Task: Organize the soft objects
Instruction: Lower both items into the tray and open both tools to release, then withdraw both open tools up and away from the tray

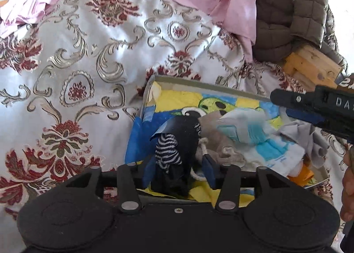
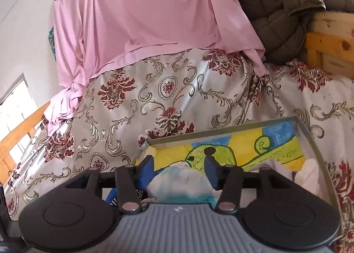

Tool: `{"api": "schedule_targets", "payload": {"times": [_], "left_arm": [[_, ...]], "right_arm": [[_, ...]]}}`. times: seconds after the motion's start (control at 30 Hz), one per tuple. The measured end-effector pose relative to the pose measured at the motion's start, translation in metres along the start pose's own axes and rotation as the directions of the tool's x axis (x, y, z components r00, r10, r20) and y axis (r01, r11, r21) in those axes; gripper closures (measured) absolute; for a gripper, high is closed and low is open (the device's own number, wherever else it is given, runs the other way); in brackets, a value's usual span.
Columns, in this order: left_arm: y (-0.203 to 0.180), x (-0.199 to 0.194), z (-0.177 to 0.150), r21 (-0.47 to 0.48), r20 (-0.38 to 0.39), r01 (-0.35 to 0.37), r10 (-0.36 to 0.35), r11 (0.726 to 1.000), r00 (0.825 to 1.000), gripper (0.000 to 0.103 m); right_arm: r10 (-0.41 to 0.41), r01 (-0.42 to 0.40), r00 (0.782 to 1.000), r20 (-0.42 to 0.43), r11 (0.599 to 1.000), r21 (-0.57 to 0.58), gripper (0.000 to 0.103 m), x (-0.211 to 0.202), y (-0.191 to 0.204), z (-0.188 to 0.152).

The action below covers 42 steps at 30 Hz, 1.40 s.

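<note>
Lying on a bed under a silver bedspread [image 1: 93,58] with red and gold flowers: a shallow grey tray [image 1: 152,80], lined with a yellow, blue and green drawing [image 1: 177,98]. Resting inside the tray, a heap of soft things: a dark garment with a striped black-and-white sock [image 1: 167,153] against it, a beige cloth with a white cord [image 1: 221,149], a white and light-blue piece [image 1: 245,127], and some grey fabric [image 1: 298,136] at the tray's right end.

Reaching into the near left part of the tray, the left claw [image 1: 179,170]: standing apart with blue pads on either side of the dark garment and striped sock, but cannot tell whether pressing on them or only flanking them.

Coming in from the right in the left wrist view, the right claw [image 2: 179,170]: hanging over the white and light-blue piece, with the jaws spread wide and gripping nothing, the bundle sitting below and between the blue fingers [image 2: 146,171].

Draping over the far side of the bed, a pink sheet [image 2: 143,21]. Bunching beside it at the right, a brown quilted jacket [image 2: 283,10] against a wooden bed frame [image 2: 329,40].
</note>
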<state>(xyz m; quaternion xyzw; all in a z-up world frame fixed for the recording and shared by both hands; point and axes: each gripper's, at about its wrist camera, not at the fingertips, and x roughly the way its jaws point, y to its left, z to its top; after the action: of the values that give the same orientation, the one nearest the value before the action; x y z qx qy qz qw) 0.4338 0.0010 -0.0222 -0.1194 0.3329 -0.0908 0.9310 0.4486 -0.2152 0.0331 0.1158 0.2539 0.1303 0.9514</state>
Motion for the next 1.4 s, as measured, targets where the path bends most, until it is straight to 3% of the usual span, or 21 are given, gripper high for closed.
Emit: {"api": "schedule_targets", "payload": {"times": [0.23,0.47,0.57,0.9,1.07,1.4], "left_arm": [[-0.009,-0.029,0.005,-0.005,0.087,-0.005,0.006,1.0,0.996,0.036],[-0.022,-0.068,0.013,0.003,0.203,-0.024,0.023,1.0,0.979,0.02],[-0.026,-0.087,0.018,-0.018,0.241,-0.023,0.027,1.0,0.97,0.018],[-0.044,-0.158,0.01,-0.023,0.349,-0.046,0.051,0.999,0.936,0.008],[-0.057,-0.2,-0.02,-0.035,0.406,-0.066,0.074,0.997,0.911,0.001],[-0.067,-0.261,-0.081,-0.047,0.441,-0.078,0.091,0.996,0.893,0.001]], "right_arm": [[0.001,0.001,0.999,0.037,0.999,-0.044,0.026,-0.03,0.005,0.005],[-0.004,0.012,0.994,0.106,0.997,-0.075,0.01,-0.072,0.009,0.012],[-0.014,0.028,0.991,0.136,0.995,-0.099,0.005,-0.091,0.012,0.014],[-0.017,0.045,0.979,0.202,0.99,-0.134,0.0,-0.162,0.026,0.004],[-0.019,0.05,0.974,0.228,0.99,-0.133,0.0,-0.199,0.033,-0.014],[-0.037,0.072,0.966,0.257,0.989,-0.131,0.0,-0.268,0.043,-0.05]]}}
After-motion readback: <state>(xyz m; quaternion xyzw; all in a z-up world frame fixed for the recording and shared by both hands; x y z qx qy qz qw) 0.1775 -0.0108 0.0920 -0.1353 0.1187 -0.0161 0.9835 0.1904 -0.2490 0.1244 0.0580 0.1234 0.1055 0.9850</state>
